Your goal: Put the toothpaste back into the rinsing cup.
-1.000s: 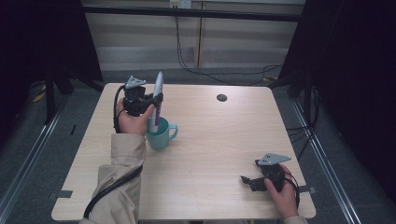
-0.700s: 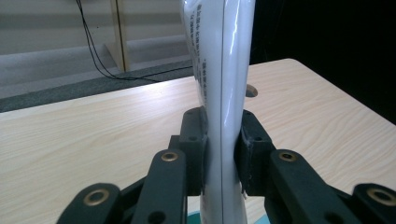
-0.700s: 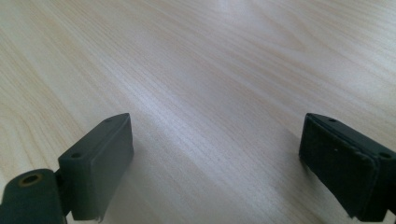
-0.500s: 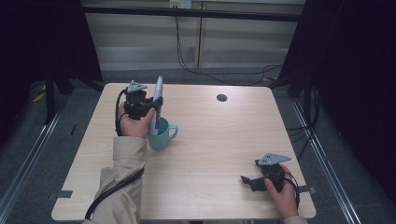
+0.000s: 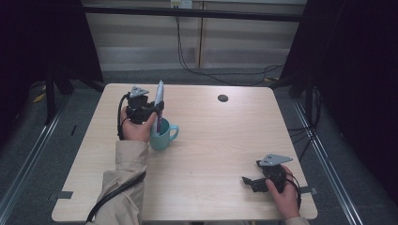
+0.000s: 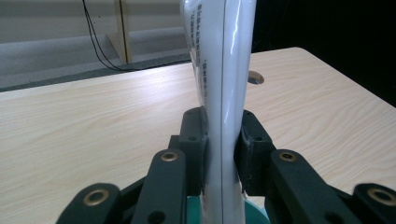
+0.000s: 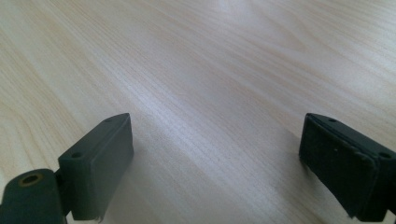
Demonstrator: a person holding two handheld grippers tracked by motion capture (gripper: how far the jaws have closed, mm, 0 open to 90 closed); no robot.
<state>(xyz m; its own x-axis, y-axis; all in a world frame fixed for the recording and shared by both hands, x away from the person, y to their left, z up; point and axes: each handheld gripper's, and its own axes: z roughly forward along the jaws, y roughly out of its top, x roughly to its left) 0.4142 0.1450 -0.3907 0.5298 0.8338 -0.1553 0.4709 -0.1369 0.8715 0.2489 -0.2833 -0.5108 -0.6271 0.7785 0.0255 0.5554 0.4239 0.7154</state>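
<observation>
A tall white tube (image 5: pixel 159 99) with small print stands upright, its lower end inside a teal mug (image 5: pixel 163 137) on the left half of the wooden table (image 5: pixel 220 140). My left gripper (image 5: pixel 157 110) is shut on the tube's middle. In the left gripper view both pads (image 6: pixel 194 142) press the tube (image 6: pixel 223 70) from either side, with the mug's rim (image 6: pixel 254 216) just below. My right gripper (image 5: pixel 248 181) rests low near the table's front right corner. Its jaws stand wide apart over bare wood (image 7: pixel 210 70), nothing between them (image 7: pixel 215 161).
A round dark cable hole (image 5: pixel 223 98) lies in the tabletop toward the far edge, also visible past the tube in the left gripper view (image 6: pixel 255 77). Cables trail from both grippers. Dark curtains flank the table, and a floor gap runs behind it.
The left gripper and the tube have sunk slightly toward the mug. The right hand has not moved.
</observation>
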